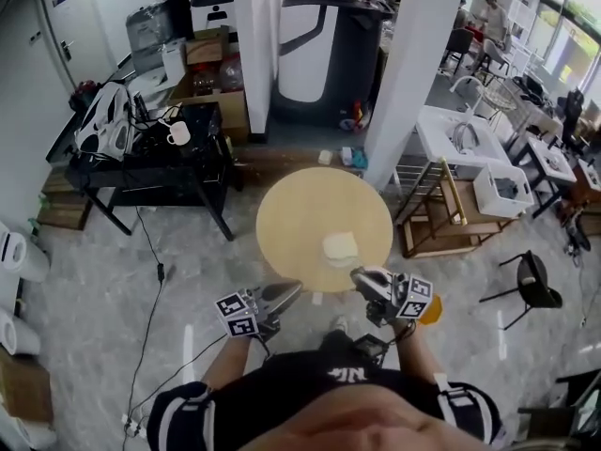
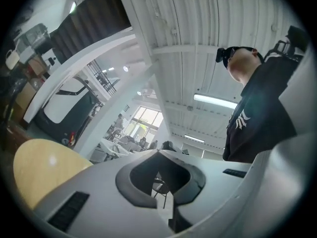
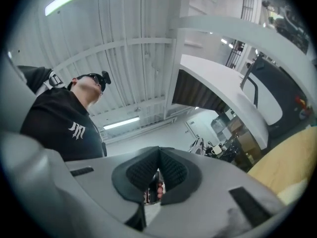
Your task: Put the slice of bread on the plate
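Observation:
A pale slice of bread (image 1: 340, 247) lies on the near right part of the round wooden table (image 1: 300, 214); I cannot make out a plate under it. My left gripper (image 1: 293, 289) hangs at the table's near edge, left of the bread, jaws together and empty. Just below the bread, my right gripper (image 1: 359, 274) is shut with nothing in it. The left gripper view tilts upward: the left gripper (image 2: 158, 152) is closed, with the table (image 2: 39, 167) at lower left. In the right gripper view, the right gripper (image 3: 158, 150) has its pads touching, and the table (image 3: 292, 157) shows at right.
A black desk (image 1: 150, 163) piled with gear stands at far left, and a cable (image 1: 155, 271) trails over the floor. A white pillar (image 1: 413, 73) rises behind the table. To the right are a wooden stand (image 1: 441, 224), a white sink (image 1: 460, 134) and a black chair (image 1: 531, 285).

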Demonstrator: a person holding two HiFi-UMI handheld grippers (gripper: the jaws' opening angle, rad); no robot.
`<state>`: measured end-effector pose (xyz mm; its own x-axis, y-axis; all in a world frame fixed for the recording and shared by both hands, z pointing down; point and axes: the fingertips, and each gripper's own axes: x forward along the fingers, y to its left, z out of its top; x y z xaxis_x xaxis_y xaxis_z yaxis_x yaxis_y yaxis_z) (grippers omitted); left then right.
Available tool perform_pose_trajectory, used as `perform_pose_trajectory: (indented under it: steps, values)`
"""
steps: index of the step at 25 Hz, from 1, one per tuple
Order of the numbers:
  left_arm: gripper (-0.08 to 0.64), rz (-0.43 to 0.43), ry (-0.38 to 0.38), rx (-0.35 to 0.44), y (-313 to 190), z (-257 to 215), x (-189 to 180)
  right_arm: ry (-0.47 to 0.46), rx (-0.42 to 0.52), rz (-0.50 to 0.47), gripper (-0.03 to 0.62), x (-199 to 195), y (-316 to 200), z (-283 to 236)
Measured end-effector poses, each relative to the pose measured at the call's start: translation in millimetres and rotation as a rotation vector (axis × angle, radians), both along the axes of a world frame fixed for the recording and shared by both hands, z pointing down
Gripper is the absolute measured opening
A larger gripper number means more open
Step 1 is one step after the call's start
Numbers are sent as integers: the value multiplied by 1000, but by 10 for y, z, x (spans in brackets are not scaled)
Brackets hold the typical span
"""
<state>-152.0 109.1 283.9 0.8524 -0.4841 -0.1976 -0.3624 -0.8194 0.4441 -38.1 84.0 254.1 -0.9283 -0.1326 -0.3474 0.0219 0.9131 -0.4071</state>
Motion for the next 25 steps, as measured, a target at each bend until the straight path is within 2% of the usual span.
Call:
perform_pose_trajectory:
  steps: [2, 4, 7, 9, 12, 15, 18, 20, 24, 25]
  values:
    - [12, 14, 30, -14, 137, 103, -44, 2, -28, 32, 5, 23, 136, 63]
    - [12, 25, 30, -6, 247, 156, -33, 47, -22, 28, 5, 31, 310, 105]
    - [12, 30, 10, 31, 345, 151, 50, 129, 21, 13, 5, 48, 489, 113]
    - [12, 27, -7, 75, 393, 44, 131, 135, 47, -14, 5, 80, 575, 32]
    - [12, -13, -31, 127, 500, -204, 222, 134, 117, -81, 5, 132, 772, -159]
    - [12, -65, -35, 106, 660, -313, 367, 137, 156, -106, 5, 279, 1000, -254]
    - [12, -55, -73, 82, 931, -242, 644, 111, 159, -116, 5, 544, 1309, -234]
    - [12, -69, -111, 71, 1035, -180, 808, 88, 127, -108, 5, 760, 1440, -114]
    - [12, -105, -29, 93, 1410, -522, 1035, 70, 43, -89, 5, 1138, 1733, 178]
    - [12, -105, -39, 86, 1483, -506, 1063, 72, 44, -86, 5, 1178, 1798, 232]
